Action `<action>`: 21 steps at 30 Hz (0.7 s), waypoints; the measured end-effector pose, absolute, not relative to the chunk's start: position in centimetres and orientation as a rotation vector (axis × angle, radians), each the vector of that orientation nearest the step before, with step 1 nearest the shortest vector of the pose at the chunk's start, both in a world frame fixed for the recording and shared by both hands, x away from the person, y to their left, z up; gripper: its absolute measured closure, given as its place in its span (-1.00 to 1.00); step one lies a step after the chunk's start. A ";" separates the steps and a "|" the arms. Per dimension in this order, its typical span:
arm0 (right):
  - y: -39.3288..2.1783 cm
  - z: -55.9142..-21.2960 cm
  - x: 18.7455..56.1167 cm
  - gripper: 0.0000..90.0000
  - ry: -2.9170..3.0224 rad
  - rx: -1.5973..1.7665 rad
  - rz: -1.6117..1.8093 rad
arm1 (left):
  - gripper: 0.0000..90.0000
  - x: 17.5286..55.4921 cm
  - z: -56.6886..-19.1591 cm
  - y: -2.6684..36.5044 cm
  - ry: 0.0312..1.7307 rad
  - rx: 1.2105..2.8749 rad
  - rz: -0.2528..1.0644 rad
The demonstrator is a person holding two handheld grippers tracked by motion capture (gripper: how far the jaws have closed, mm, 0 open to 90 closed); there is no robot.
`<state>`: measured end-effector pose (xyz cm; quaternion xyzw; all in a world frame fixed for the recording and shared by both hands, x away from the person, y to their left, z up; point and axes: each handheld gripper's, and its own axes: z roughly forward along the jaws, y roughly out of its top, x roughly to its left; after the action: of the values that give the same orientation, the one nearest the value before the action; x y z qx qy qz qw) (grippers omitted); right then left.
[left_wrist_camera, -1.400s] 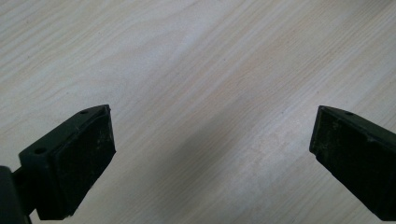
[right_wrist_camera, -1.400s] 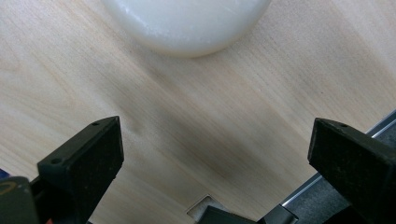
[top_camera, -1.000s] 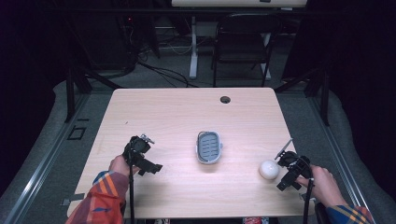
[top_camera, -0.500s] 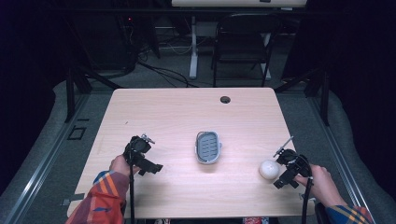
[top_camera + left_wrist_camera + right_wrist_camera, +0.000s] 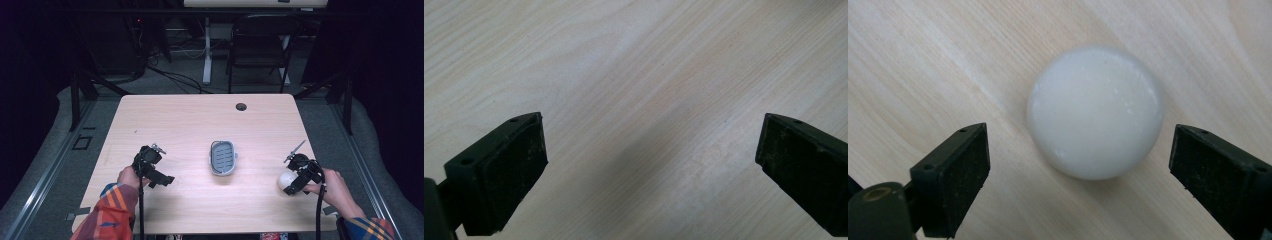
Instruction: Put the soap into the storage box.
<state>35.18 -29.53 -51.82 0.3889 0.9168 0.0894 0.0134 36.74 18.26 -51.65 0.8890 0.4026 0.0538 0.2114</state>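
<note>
Pale wooden surface (image 5: 190, 125) carries a glossy white ball (image 5: 1095, 112) near its right front edge, between the right claw (image 5: 1075, 175)'s just-narrowing, not yet touching jaws; likely light, hard, slippery and roll-prone, so pinch across its widest middle.

I am reading the layout off the high view. The table (image 5: 200, 120) is carrying everything. The tray (image 5: 223, 157) is sitting near the table's middle. The ball (image 5: 287, 179) is resting on the table to the tray's right, close to the near edge. The right gripper (image 5: 1078, 165) is standing just at the ball, its jaws flanking the ball with gaps on both sides. The left gripper (image 5: 167, 181) is sitting left of the tray, over bare table. A grommet hole (image 5: 241, 106) is lying behind the tray near the far edge, and a chair (image 5: 260, 45) is standing beyond the table.
</note>
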 end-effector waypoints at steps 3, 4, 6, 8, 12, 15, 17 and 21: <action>-29.2 -51.8 35.5 -0.89 2.857 1.209 0.273 | -1.00 36.7 -51.6 18.2 1.118 2.471 0.151; -29.1 -51.8 35.7 -0.94 2.870 1.193 0.245 | -1.00 36.7 -51.6 18.3 1.118 2.471 0.152; -28.8 -52.3 36.0 -1.00 2.875 1.200 0.250 | -1.00 36.7 -51.6 18.3 1.117 2.473 0.150; -28.7 -52.3 36.2 -1.00 2.882 1.178 0.220 | -1.00 36.7 -51.6 18.3 1.119 2.472 0.150; -28.5 -52.4 36.5 -0.91 2.880 1.177 0.202 | -1.00 36.7 -51.7 18.2 1.118 2.474 0.150; -28.2 -52.5 36.3 -0.69 2.884 1.149 0.216 | -1.00 36.7 -51.7 18.2 1.120 2.474 0.149; -28.1 -52.3 36.5 -0.68 2.890 1.125 0.175 | -1.00 36.7 -51.7 18.2 1.120 2.474 0.150; -27.9 -52.5 36.8 -0.61 2.896 1.119 0.128 | -1.00 36.7 -51.7 18.2 1.118 2.477 0.145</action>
<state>36.80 -27.88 -52.47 0.3601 0.9319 0.0412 0.0173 36.74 18.21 -51.68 0.8902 0.4019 0.0522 0.2083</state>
